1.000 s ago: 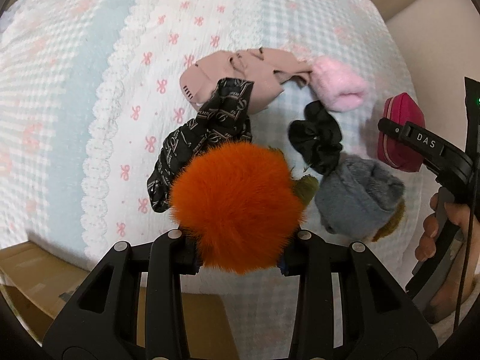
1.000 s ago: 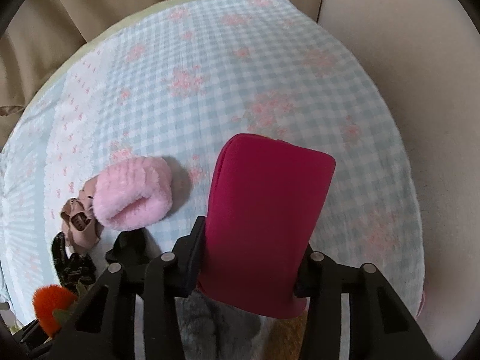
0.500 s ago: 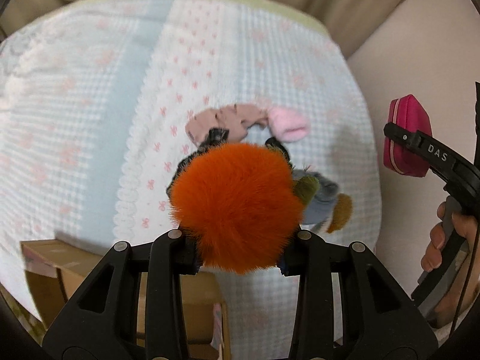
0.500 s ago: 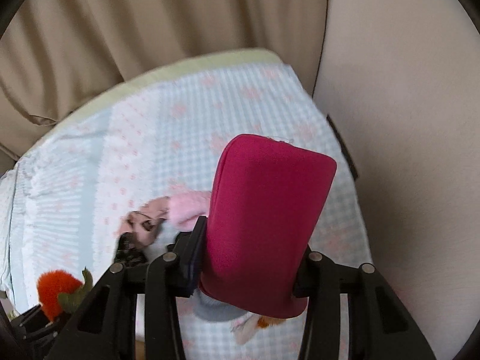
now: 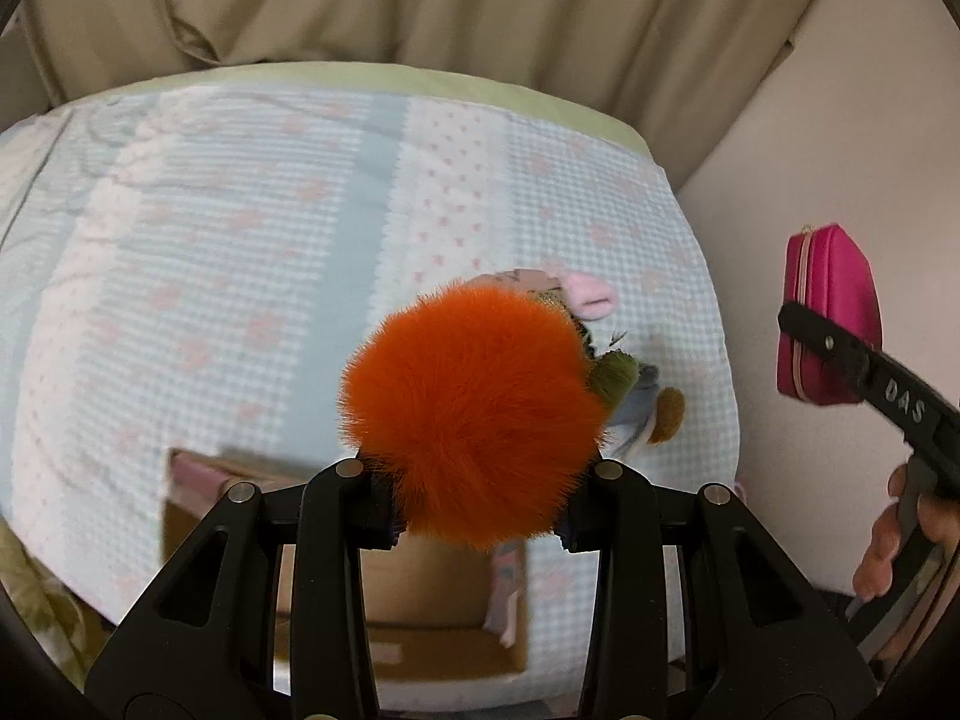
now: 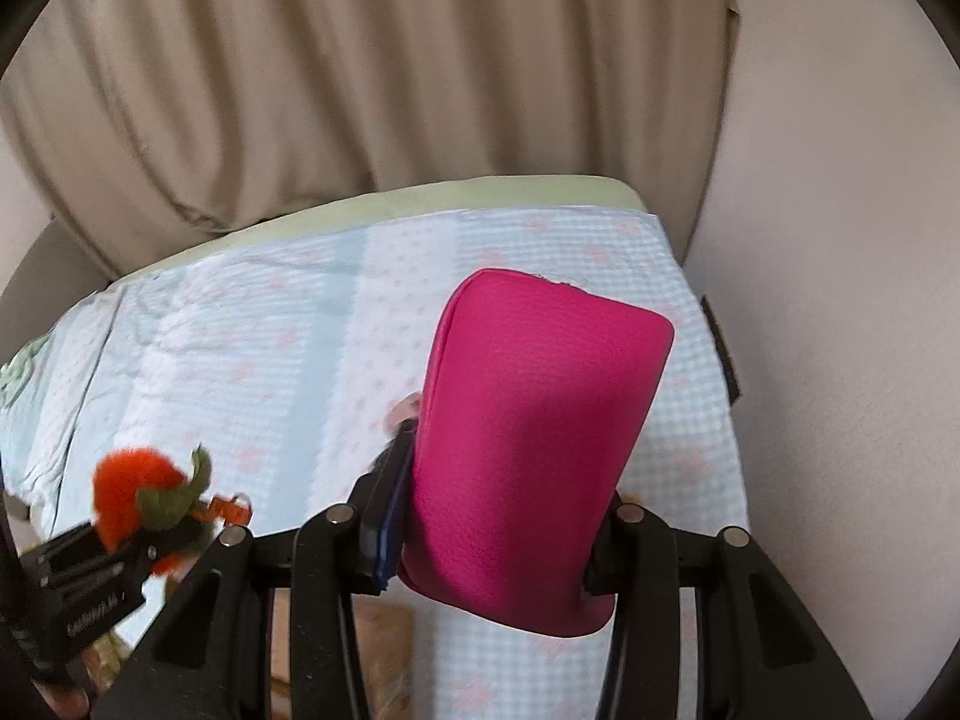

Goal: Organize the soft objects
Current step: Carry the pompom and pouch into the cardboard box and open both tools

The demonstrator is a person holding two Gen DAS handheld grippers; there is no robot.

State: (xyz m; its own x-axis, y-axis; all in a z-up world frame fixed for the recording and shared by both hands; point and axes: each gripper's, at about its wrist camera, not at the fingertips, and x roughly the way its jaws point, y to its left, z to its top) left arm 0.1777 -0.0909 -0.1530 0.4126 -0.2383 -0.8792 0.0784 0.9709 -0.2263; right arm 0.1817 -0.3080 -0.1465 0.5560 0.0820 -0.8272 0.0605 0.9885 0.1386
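The fluffy orange ball (image 5: 474, 414) hides most of the soft pile (image 5: 606, 330) at mid-frame. The left gripper (image 5: 477, 501) squeezes the ball. The right gripper (image 6: 489, 546) grips a smooth pink pouch (image 6: 534, 444) above the checked blanket (image 5: 240, 240).

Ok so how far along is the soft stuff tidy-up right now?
Nothing looks put away yet: the cardboard box beside the bed shows only bare bottom where visible. In hand: the left gripper is clamped on the orange pompom, and the right gripper on the magenta pouch. Left: a small pile on the bed, including a pink fuzzy piece and a grey-blue one.
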